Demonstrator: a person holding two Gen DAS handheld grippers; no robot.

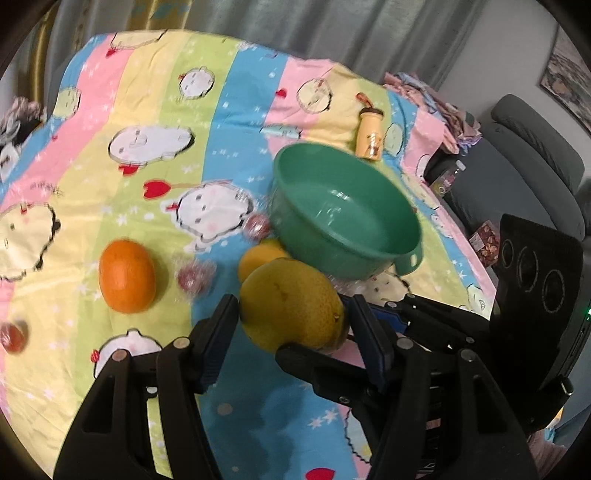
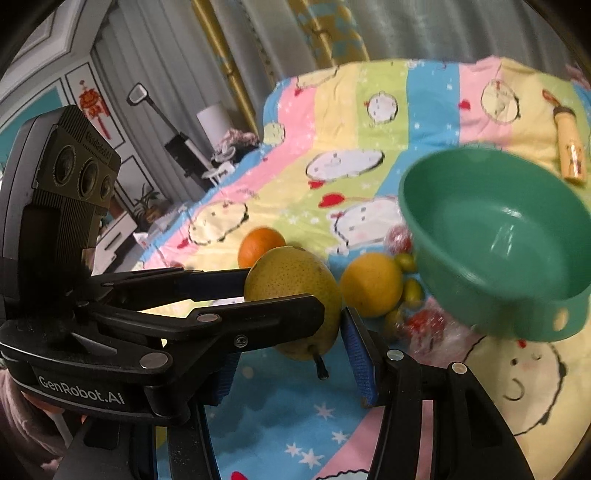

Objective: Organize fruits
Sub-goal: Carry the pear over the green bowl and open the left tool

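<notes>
A home: cartoon bedsheet [image 1: 155, 110], curtains [image 1: 295, 26], sofa [image 1: 532, 155].

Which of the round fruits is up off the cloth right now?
The speckled yellow-green pear, clamped between both tongs. The orange and the yellow citrus lie loose on the cloth.

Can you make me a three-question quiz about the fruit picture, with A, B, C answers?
1. Where is the pear?
A. In the bowl
B. Between the fingers of the left hand-held gripper
C. On the floor

2. What colour is the bowl?
A. Green
B. Red
C. White

3. What is the bowl like inside?
A. Full of fruit
B. Empty
C. Turned upside down

Answers:
1. B, the pear sits squeezed between the black fingers, above the cloth.
2. A, its walls and rim are green all over.
3. B, its bare bottom shows, and the other fruit lies outside on the cloth.
</notes>
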